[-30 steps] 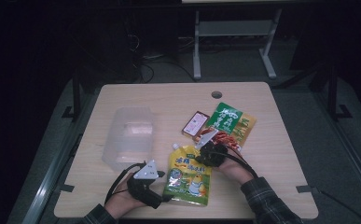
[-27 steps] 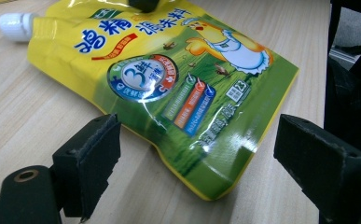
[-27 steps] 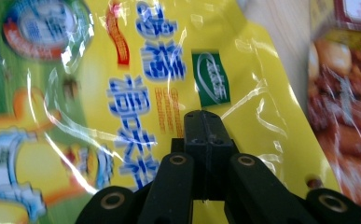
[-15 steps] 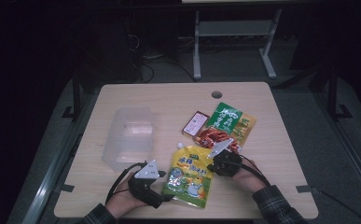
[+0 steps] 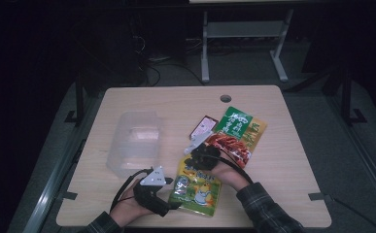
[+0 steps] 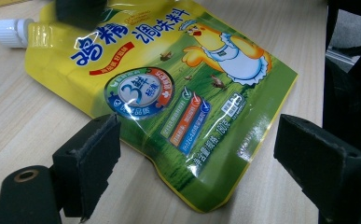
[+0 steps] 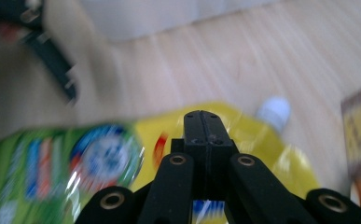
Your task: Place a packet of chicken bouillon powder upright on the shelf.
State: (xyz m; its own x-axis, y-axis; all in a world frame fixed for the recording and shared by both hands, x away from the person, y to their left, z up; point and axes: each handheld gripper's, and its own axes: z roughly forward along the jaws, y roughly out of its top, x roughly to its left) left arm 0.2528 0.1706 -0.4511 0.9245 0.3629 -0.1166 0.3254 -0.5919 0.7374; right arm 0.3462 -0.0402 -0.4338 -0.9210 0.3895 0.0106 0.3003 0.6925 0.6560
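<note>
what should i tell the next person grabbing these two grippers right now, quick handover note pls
Left gripper: jaws wide open, low over the table, straddling the bottom corner of the yellow-green spout pouch without gripping it.
Right gripper: jaws pressed together over the pouch's top edge, near its white cap; the view is blurred, so a pinch on the pouch is unconfirmed.
The pouch lies flat at the table's near edge. The clear plastic container sits to its left with nothing visible inside. The green-and-red snack bag and small red box lie beyond.
Done: nothing packed.
Probably left: secure the pouch and move it.
</note>
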